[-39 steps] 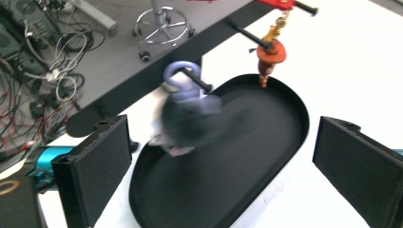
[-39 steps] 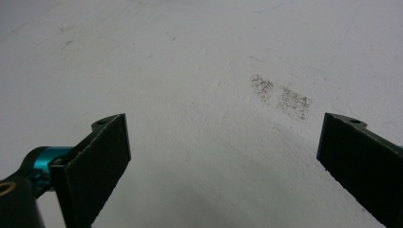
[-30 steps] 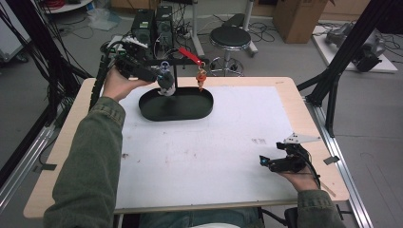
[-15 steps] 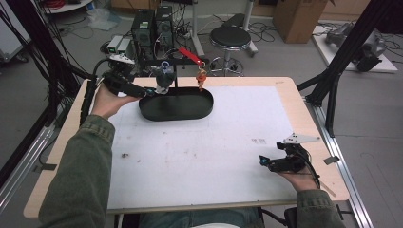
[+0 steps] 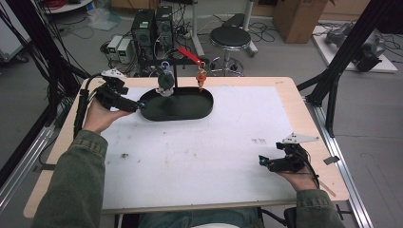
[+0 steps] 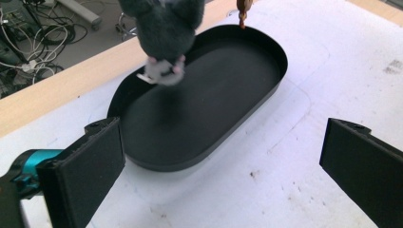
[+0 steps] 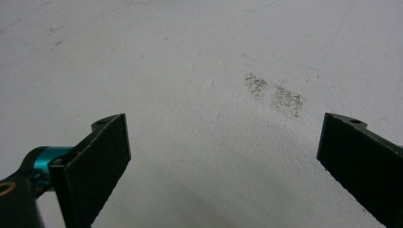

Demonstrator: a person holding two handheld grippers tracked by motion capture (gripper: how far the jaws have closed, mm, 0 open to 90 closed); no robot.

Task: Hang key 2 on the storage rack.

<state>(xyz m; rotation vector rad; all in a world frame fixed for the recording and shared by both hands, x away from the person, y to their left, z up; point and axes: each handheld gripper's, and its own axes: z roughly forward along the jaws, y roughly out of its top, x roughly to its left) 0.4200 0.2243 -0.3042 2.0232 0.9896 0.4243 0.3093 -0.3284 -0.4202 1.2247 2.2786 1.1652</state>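
Left gripper point(image 5: 135, 105), upper left of the high view: it has drawn back leftward from the hanging grey plush toy point(image 5: 165, 81) over the last second and now sits at the left end of the black oval tray point(image 5: 202, 108). Fingers wide apart, holding nothing. Judgement: the toy has just been hung and let go, so this step looks finished.

Toy, upper centre of the high view: hangs from the black stand point(image 5: 175, 76) over the tray's far left part, clear of the tray floor. In the left gripper view it is a dark grey fuzzy body point(image 6: 164, 28) with a pale foot end and small white tag. An orange charm point(image 5: 201, 78) hangs just right of it.

Right gripper point(image 5: 266, 162), lower right: rests on the white table point(image 5: 199, 156), fingers apart, empty.
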